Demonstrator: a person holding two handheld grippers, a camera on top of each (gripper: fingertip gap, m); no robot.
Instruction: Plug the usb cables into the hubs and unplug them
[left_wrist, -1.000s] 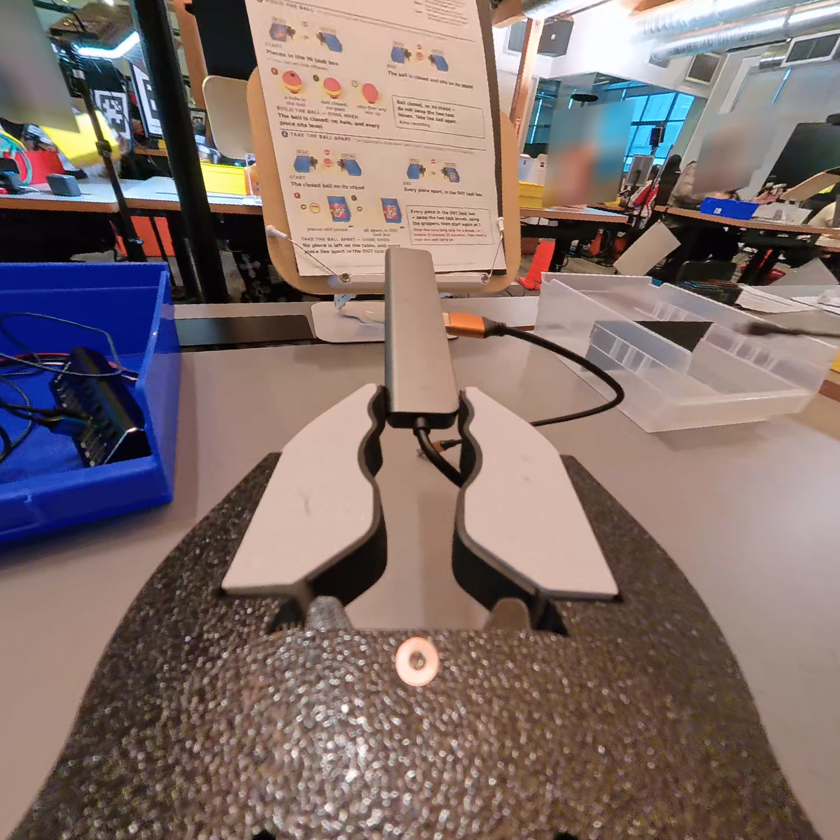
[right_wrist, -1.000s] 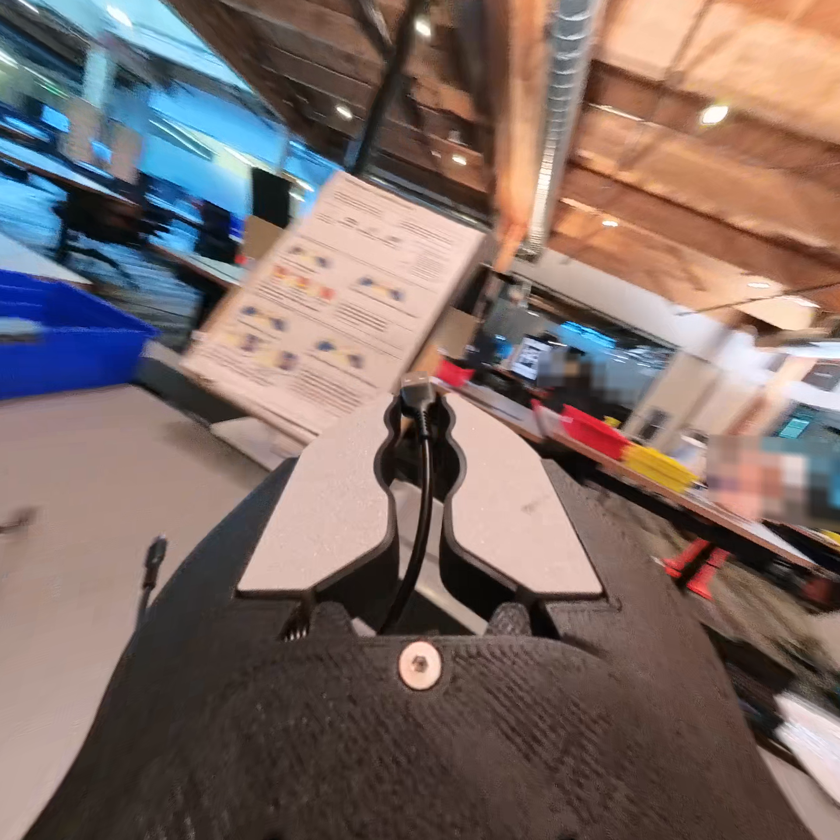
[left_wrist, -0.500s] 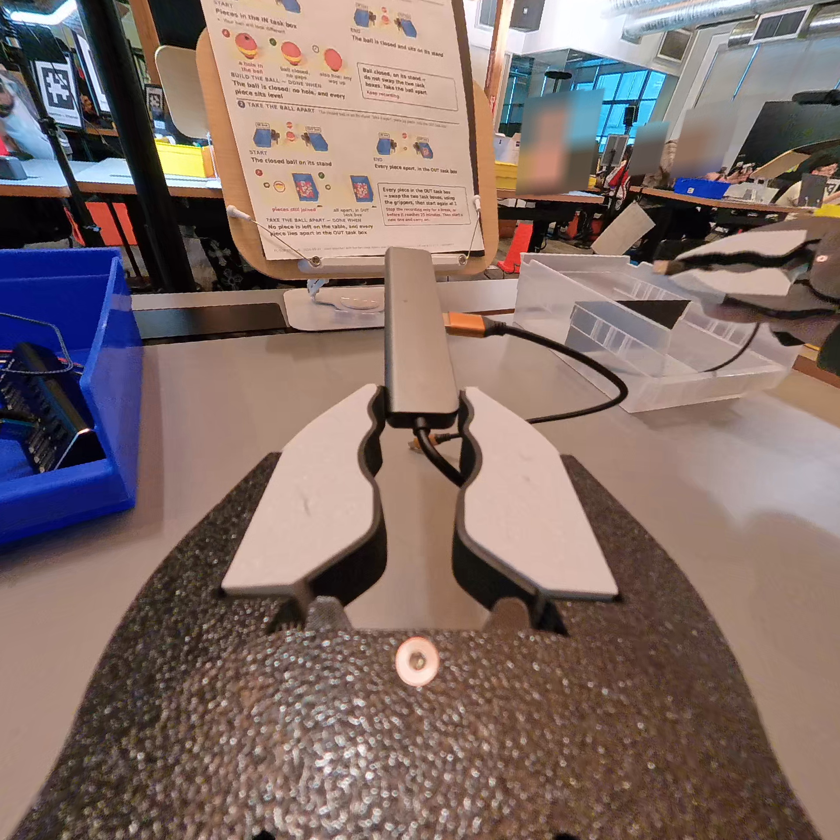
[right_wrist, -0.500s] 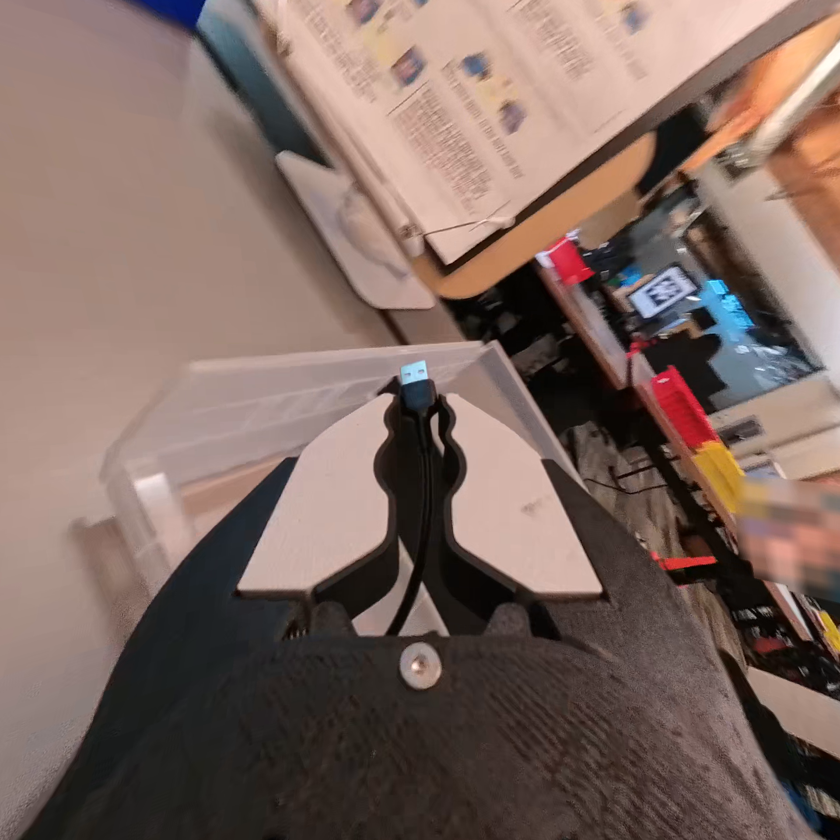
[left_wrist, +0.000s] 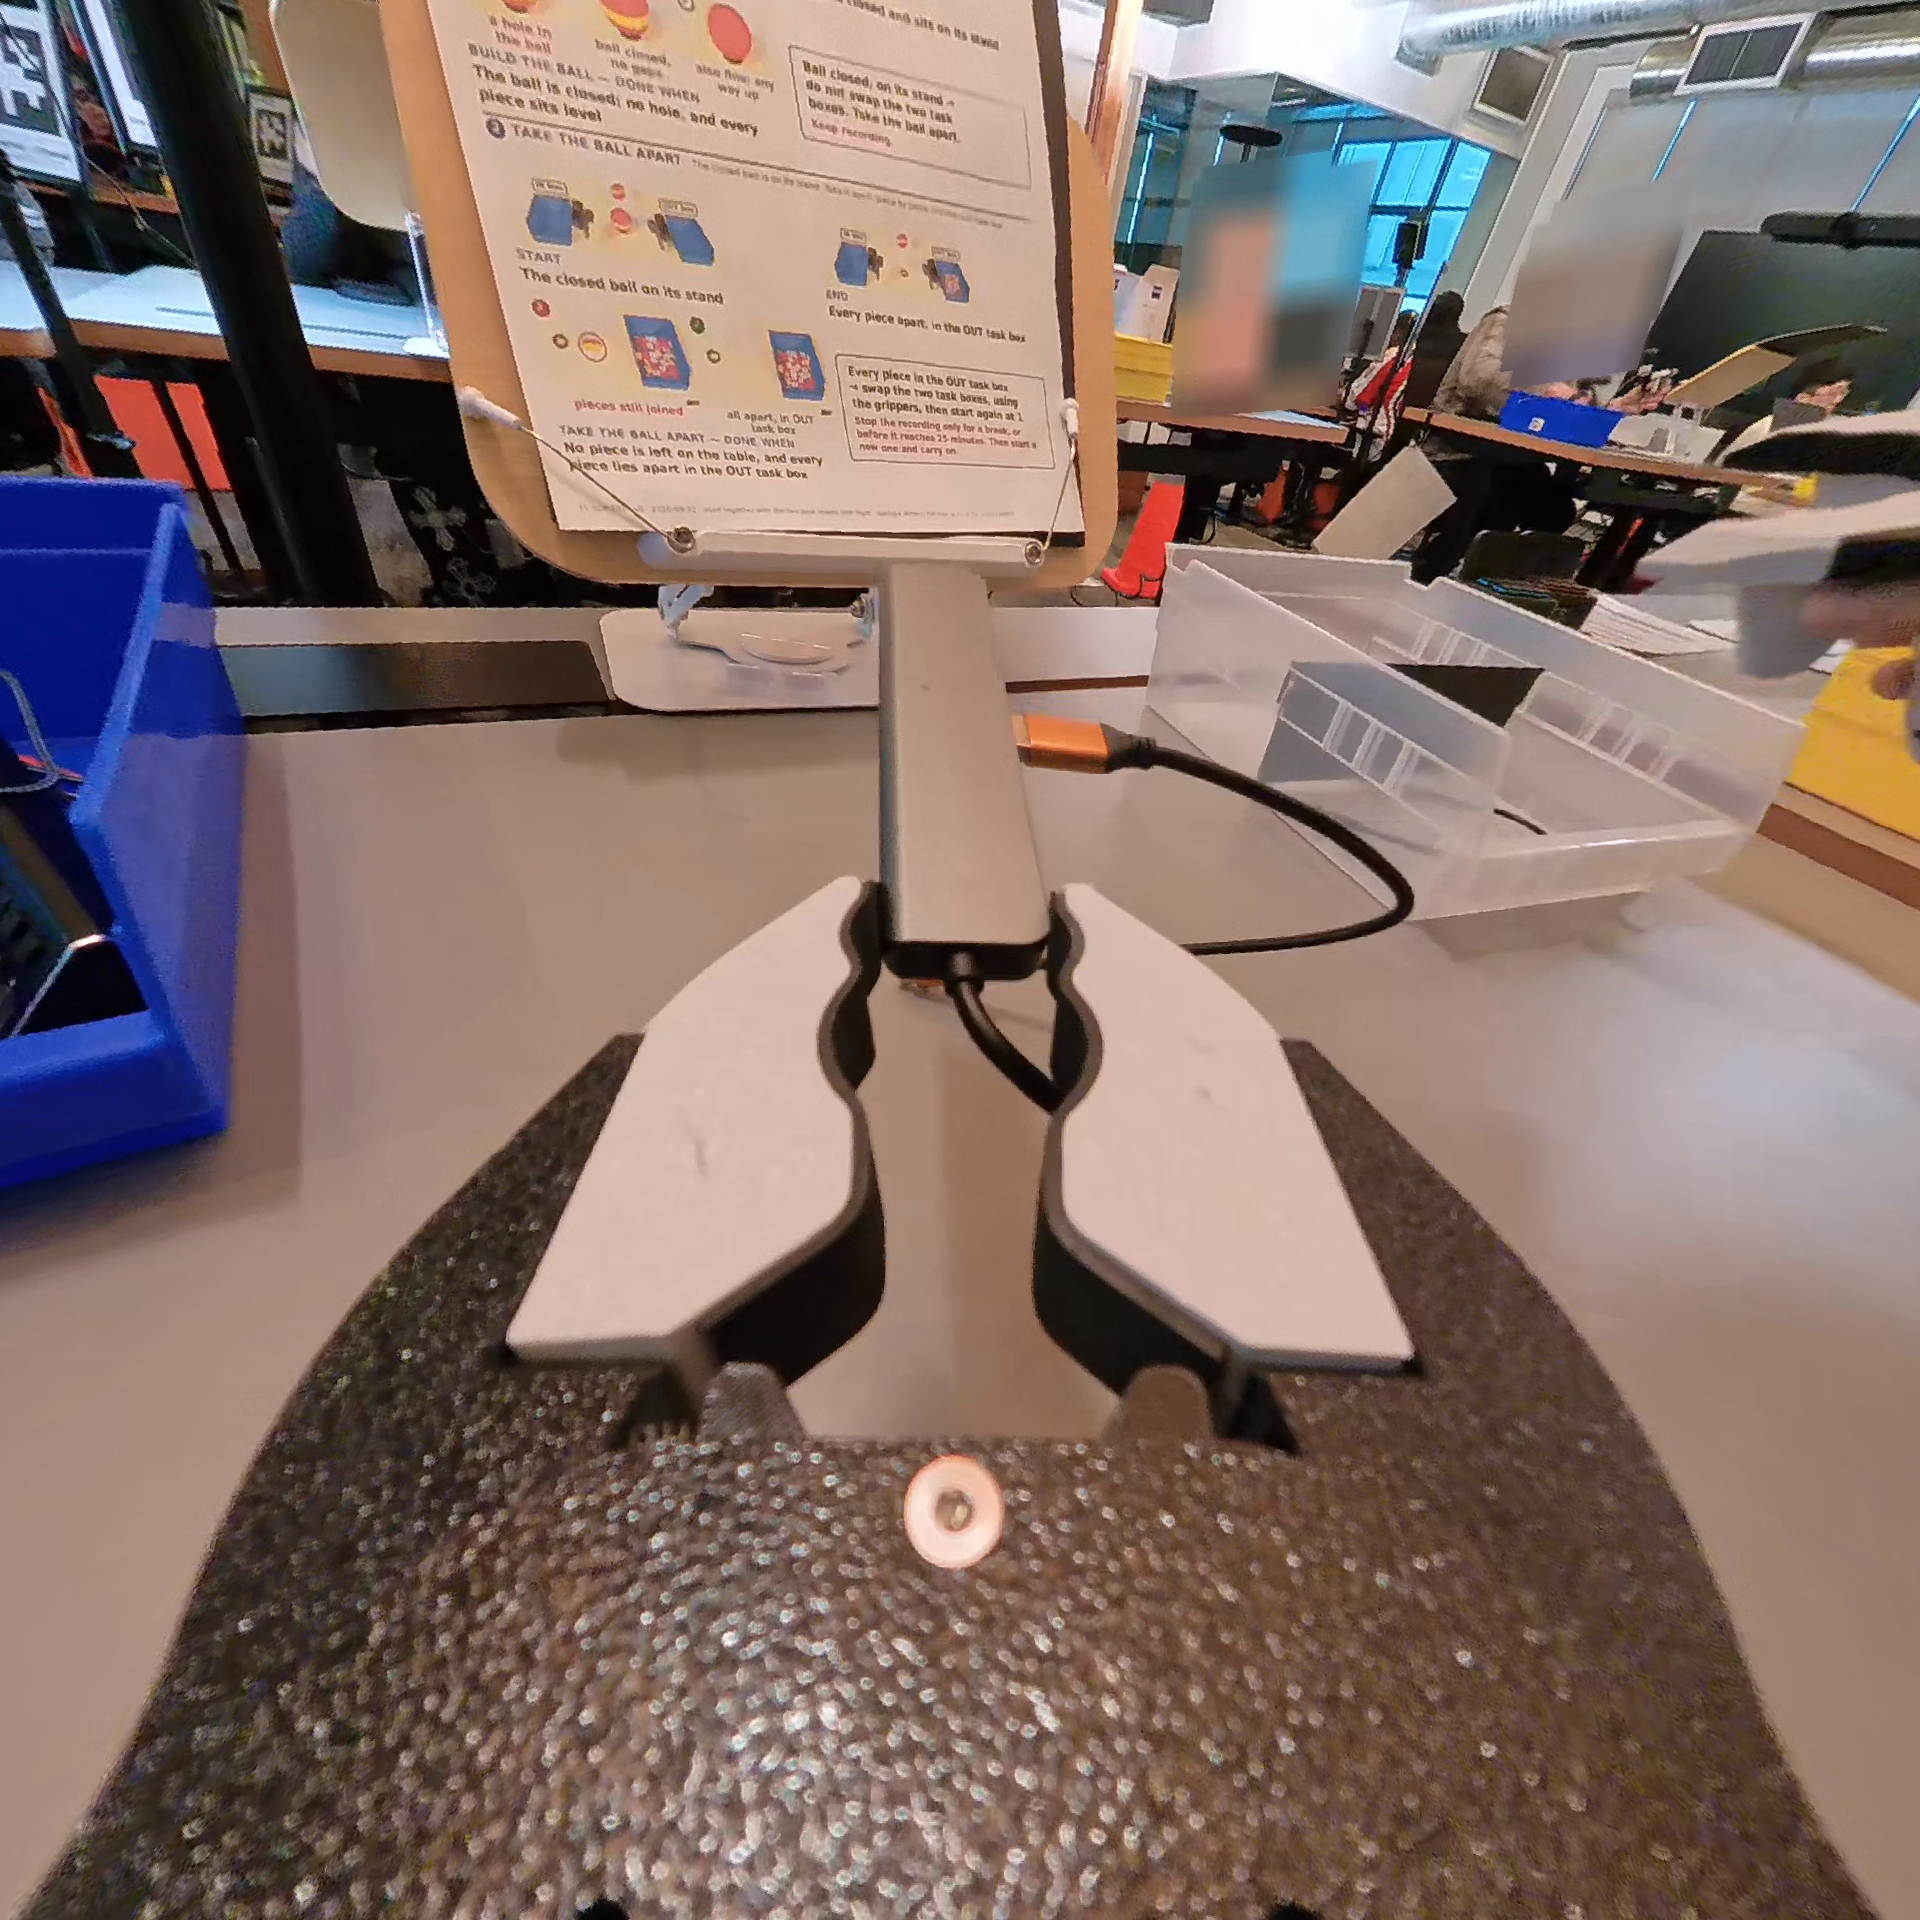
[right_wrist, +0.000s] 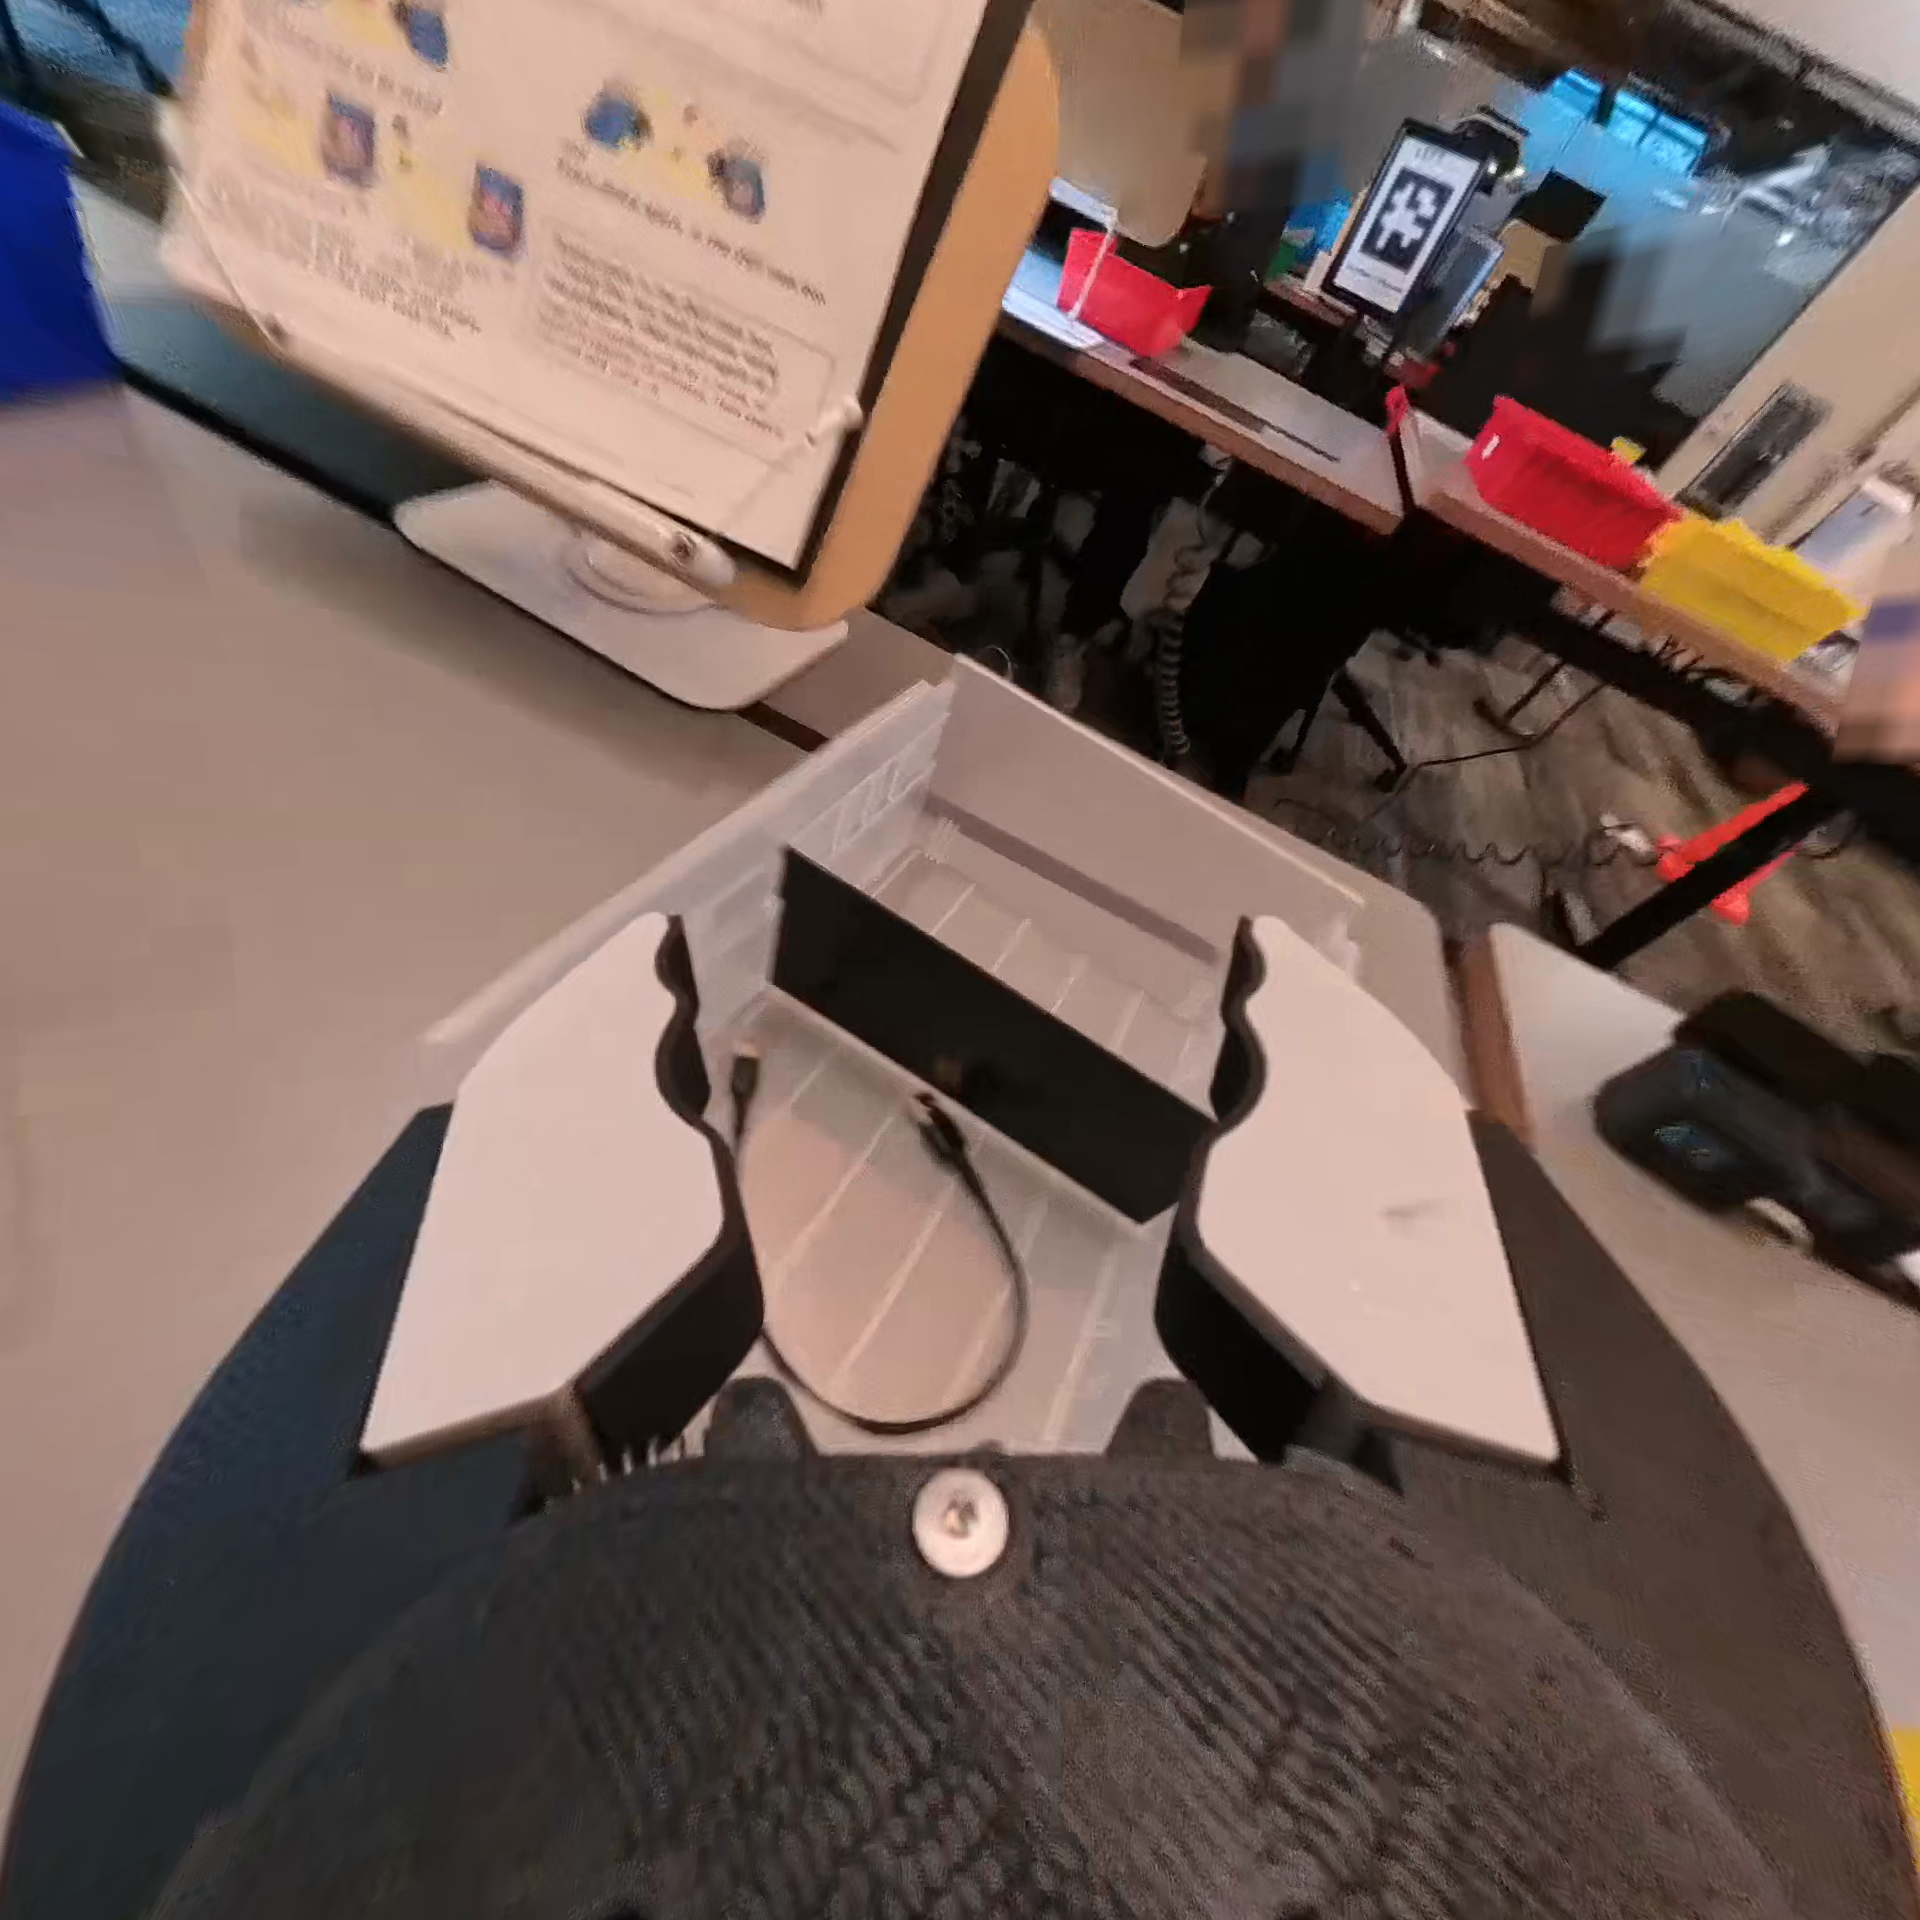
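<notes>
My left gripper is shut on the near end of a slim grey USB hub that points away over the table. A black cable with an orange plug is plugged into the hub's right side and loops to the right. The hub's own black lead hangs between my fingers. My right gripper is open and empty above a clear plastic tray. A short black USB cable lies loose in the tray. The right gripper shows blurred at the far right of the left wrist view.
A blue bin with dark devices and wires stands at the left. An instruction sheet on a wooden stand rises at the table's far edge. The clear tray has a black divider. Other tables with red and yellow bins lie beyond.
My right gripper has opened and let go of the short black cable, which now lies in the clear tray. My left gripper still holds the hub and has moved a little forward.
</notes>
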